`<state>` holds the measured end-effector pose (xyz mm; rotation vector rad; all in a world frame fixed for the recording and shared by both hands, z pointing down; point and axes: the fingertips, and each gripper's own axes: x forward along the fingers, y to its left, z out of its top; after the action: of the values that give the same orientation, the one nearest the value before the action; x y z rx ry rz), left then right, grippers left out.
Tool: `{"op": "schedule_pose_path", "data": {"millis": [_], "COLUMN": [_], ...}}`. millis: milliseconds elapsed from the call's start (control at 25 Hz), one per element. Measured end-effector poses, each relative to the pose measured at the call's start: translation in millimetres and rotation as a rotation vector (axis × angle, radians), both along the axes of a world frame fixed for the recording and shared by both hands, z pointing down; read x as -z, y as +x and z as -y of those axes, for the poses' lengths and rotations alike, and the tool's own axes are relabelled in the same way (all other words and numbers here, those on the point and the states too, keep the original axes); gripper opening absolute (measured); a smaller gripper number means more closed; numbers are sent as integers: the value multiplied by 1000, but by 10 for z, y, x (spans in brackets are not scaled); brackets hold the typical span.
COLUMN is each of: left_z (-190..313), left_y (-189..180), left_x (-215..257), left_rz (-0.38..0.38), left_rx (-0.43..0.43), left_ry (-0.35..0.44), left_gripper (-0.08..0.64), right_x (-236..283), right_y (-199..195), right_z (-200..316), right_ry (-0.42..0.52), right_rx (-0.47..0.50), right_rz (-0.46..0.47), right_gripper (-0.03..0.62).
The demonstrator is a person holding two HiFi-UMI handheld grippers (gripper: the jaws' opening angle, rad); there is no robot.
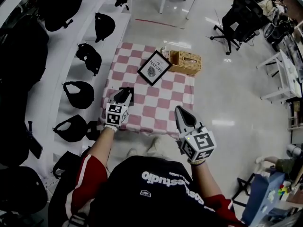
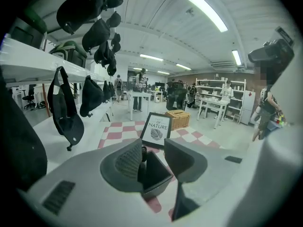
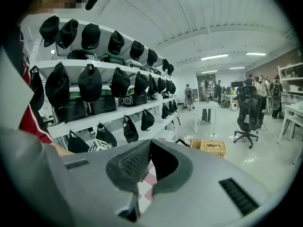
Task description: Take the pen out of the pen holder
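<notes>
A black square pen holder stands on the pink-and-white checked cloth, near its front left corner. A dark pen stands in the holder, hard against its left wall. My left gripper is open, its jaws straddling the holder's mouth with the pen just inside the left pad. In the head view the left gripper hides most of the holder. My right gripper hovers at the cloth's front right edge, and in its own view the right gripper is shut on nothing.
A framed "Nature" print leans mid-cloth beside a wicker basket at the far right corner. White shelves with black caps run along the left. An office chair and white tables stand farther off.
</notes>
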<state>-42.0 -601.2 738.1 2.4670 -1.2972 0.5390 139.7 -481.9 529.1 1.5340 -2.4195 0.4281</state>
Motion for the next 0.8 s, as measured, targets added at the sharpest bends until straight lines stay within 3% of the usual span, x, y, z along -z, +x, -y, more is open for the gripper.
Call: {"op": "schedule_pose_path", "data": {"millis": [280, 800], "left_z": [178, 350], "left_y": [-25, 46], "left_x": [-286, -570], "left_rz": [45, 103], "left_rx": [55, 63], "left_ry": [-47, -107], "left_gripper": [138, 138], "right_x": [-119, -294], "right_y": [188, 299], "right_z": [51, 118], "right_ry": [-32, -67], "right_rx": [-11, -10], "right_rz": [10, 4], "right_gripper": [2, 2]}}
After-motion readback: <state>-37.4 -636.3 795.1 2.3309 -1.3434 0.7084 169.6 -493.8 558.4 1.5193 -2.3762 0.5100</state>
